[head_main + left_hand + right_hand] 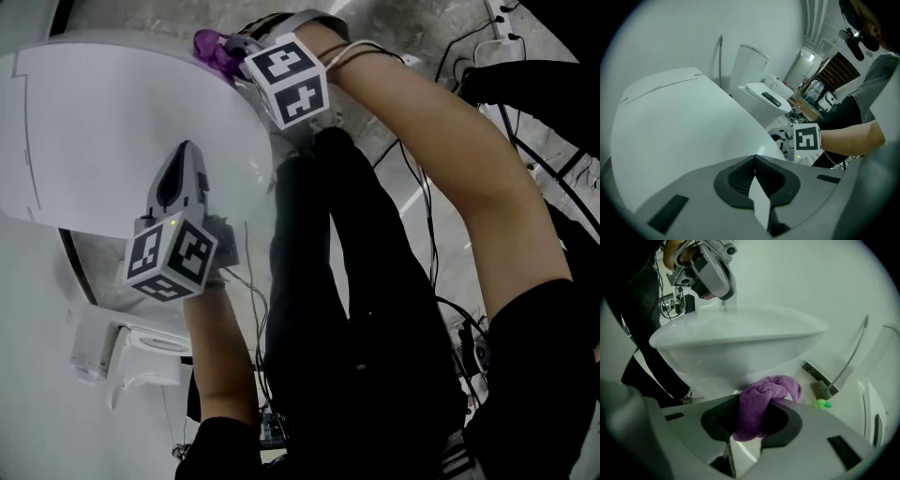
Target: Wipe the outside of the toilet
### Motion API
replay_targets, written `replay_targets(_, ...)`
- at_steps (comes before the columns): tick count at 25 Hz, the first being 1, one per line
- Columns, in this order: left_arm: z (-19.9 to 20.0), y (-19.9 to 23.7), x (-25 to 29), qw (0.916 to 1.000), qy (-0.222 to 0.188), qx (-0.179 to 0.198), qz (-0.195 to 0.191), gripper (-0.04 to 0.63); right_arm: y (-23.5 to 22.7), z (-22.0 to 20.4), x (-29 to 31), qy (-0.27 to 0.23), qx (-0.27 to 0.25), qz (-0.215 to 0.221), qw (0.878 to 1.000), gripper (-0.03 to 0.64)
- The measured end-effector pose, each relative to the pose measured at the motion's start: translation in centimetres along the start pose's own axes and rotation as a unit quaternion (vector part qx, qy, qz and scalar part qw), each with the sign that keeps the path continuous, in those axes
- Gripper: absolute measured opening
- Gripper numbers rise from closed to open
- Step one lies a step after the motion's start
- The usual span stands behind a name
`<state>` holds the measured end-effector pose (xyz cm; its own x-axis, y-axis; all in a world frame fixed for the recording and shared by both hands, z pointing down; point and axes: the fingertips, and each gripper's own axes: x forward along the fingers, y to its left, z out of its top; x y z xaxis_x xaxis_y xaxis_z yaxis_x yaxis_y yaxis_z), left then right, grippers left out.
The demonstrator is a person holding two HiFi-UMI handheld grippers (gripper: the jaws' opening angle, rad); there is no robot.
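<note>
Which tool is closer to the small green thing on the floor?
Right. The right tool, gripping a purple cloth, is low beside the white toilet bowl, near the green thing; the left tool is up over the lid.

The white toilet point(103, 122) is seen on the left, lid down, with the left gripper point(184, 159) held right over it. The right gripper point(230, 54) is tucked at the toilet's far edge, and a purple cloth point(208, 44) is bunched at its tip. Cables point(427, 216) are strewn on the floor.
</note>
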<state>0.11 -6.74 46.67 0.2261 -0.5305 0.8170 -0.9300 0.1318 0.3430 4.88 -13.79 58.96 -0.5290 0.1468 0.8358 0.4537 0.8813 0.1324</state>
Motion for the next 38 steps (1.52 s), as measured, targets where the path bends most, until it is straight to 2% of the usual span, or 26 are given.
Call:
replay_targets(8, -4.8, -4.6, 0.0, 0.9999, -0.004, -0.006, 0.012, 0.008, 6.5, -0.7, -2.2, -0.032, 0.055, -0.028, 0.998, 0.109)
replay_targets(14, -7.6, -6.6, -1.2, 0.9992, -0.007, -0.031, 0.024, 0.008, 9.2, 0.1, -3.5, -0.041, 0.073, -0.033, 0.996, 0.109)
replay_targets(18, -8.3, -8.1, -1.9, 0.9993, -0.008, -0.031, 0.021, 0.008, 10.2, -0.1, -4.2, -0.036, 0.081, -0.034, 0.996, 0.109)
replay_targets(22, -9.4, -8.2, -3.1, 0.9989, -0.003, -0.035, 0.03, 0.008, 12.1, 0.1, -4.1, -0.034, 0.088, -0.023, 0.995, 0.11)
replay_targets(30, -10.9, -8.8, -5.2, 0.9988, -0.006, -0.041, 0.028, 0.008, 16.5, 1.0, -3.9, -0.051, 0.141, -0.024, 0.988, 0.11)
replay_targets(38, -16.7, -5.4, -8.8, 0.996, -0.011, -0.081, 0.035, 0.008, 19.9, 3.1, -3.0, -0.027, 0.126, -0.01, 0.992, 0.11)
